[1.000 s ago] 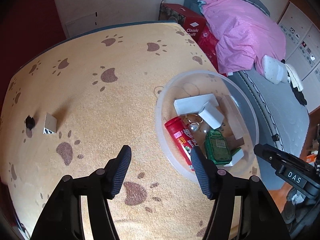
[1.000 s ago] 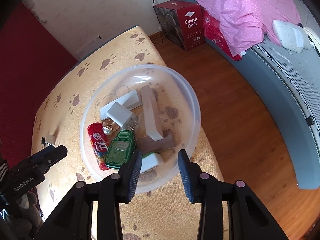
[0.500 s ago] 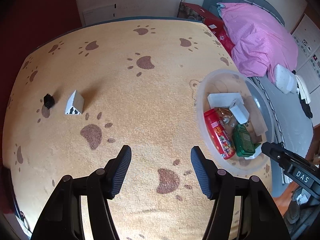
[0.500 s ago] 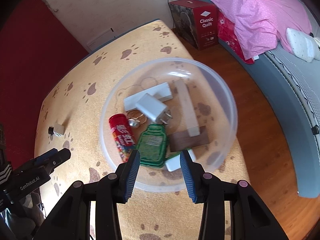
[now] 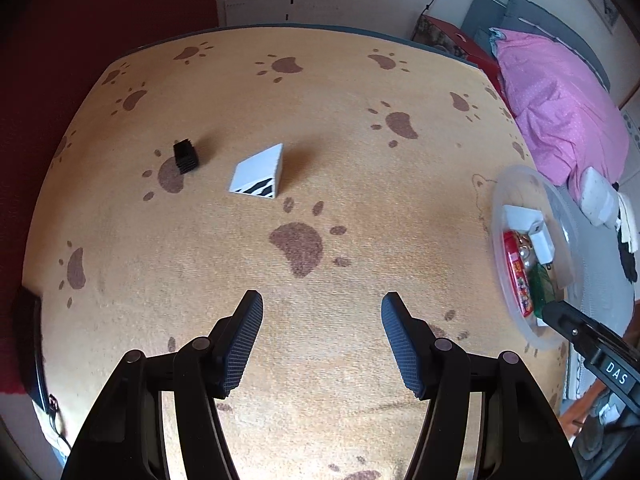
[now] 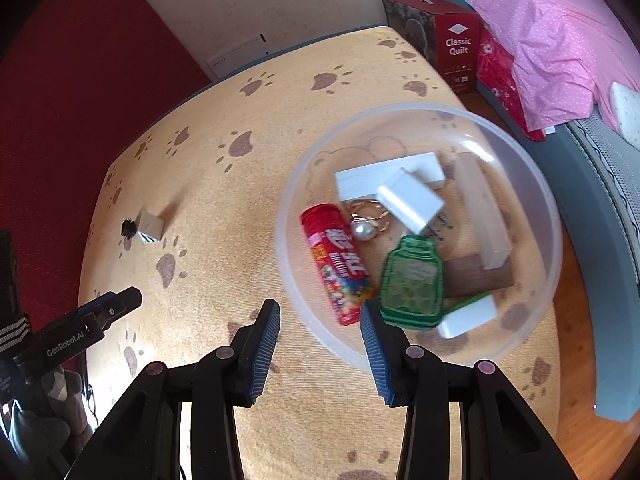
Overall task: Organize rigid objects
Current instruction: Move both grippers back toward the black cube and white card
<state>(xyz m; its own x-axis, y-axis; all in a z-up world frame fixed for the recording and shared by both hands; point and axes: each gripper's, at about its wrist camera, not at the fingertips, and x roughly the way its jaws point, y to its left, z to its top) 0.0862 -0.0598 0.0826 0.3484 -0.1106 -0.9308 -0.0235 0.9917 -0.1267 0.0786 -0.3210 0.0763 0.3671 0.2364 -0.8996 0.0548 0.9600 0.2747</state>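
A small white box with zebra stripes (image 5: 260, 174) lies on the paw-print cloth, and a small ribbed black piece (image 5: 186, 156) sits just left of it. My left gripper (image 5: 322, 320) hangs open and empty over bare cloth, well short of both. At the table's right stands a clear plastic bowl (image 6: 532, 184) holding a red candy tube (image 6: 336, 260), a green bottle (image 6: 412, 280), a white charger (image 6: 412, 200), a ring with a pearl (image 6: 362, 226) and white and wooden blocks. My right gripper (image 6: 320, 326) is open and empty above the bowl's near-left rim.
The table carries an orange cloth with brown paw prints (image 5: 360, 220). A red "Classic Quilt" box (image 6: 452, 46) and a bed with a pink blanket (image 6: 560, 40) lie beyond the right side. A red wall (image 6: 80, 80) runs along the left. A dark strap (image 5: 26, 344) hangs at the table's left edge.
Both grippers have slid left across the table. In the left view the bowl has gone to the right edge and the striped box and black piece have come toward the centre. Jaw widths look unchanged.
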